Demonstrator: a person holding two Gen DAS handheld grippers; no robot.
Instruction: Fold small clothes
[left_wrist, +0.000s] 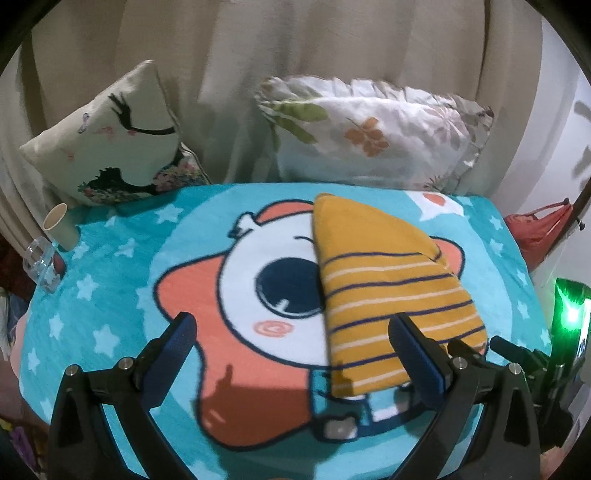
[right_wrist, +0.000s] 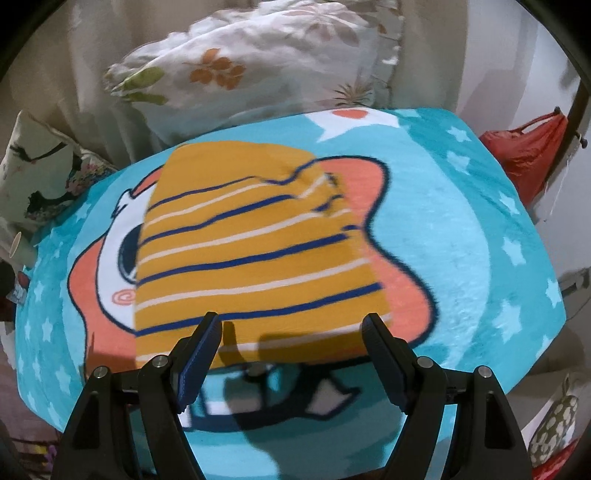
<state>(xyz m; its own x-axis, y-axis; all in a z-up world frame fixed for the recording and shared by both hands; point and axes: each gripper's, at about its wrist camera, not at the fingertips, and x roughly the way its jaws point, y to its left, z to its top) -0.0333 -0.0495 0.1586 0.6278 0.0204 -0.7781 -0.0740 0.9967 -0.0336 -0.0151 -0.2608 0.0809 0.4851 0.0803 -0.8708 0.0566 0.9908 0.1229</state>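
Striped garment (right_wrist: 255, 240) folded on blanket (right_wrist: 461, 240) — 2 pillows (left_wrist: 373, 129) behind.

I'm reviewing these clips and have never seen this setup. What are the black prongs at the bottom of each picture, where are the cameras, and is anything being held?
No robot here: a person holds one hand-held gripper in each hand, each with a fisheye camera looking along its two fingers. The black prongs are those fingers. One picture comes from the left hand-held gripper, the other from the right hand-held gripper. Both are open and hold nothing. On the blue cartoon blanket lies a yellow striped garment, already folded over. Behind it are a floral pillow and a bird-print cushion; a paper cup stands at the blanket's left edge.
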